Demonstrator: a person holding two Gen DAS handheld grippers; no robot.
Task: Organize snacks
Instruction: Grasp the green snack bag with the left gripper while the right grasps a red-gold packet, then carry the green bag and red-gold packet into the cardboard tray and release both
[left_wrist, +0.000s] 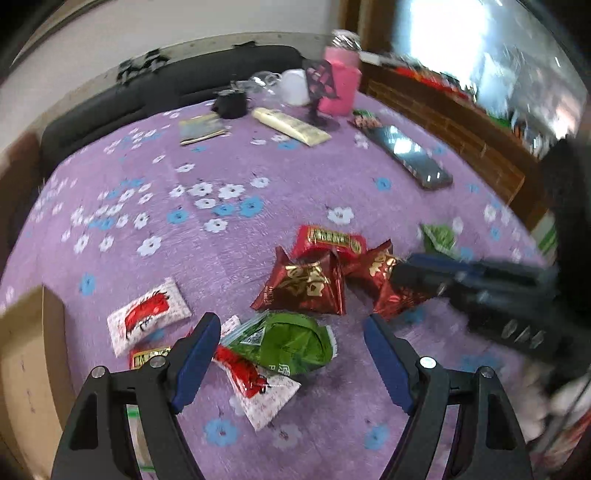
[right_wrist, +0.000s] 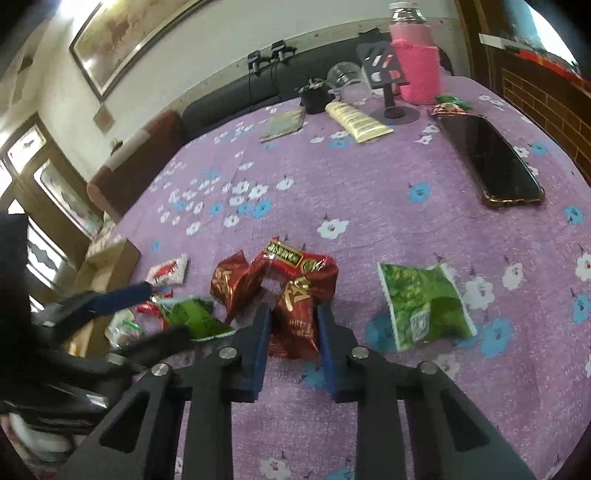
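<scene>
I have the right gripper (right_wrist: 292, 317) closed on a dark red snack packet (right_wrist: 295, 314); its blue pads press the foil from both sides, at the near edge of the red pile (right_wrist: 273, 269) on the purple flowered cloth (right_wrist: 369, 192). Right of that pile, well apart, a green packet (right_wrist: 424, 306) lies flat. My left gripper (left_wrist: 291, 332) hangs with jaws wide apart and nothing held; a crumpled green packet (left_wrist: 284, 343) lies on the cloth between its fingers, nearer the left one, just in front of the red pile. A white-and-red sachet (left_wrist: 147, 314) lies left of the pile, beside a cardboard box (left_wrist: 26, 369) cut off by the frame edge. The left view is smeared by motion, so I cannot read the packet print, and small wrappers under the left finger are hard to make out.
</scene>
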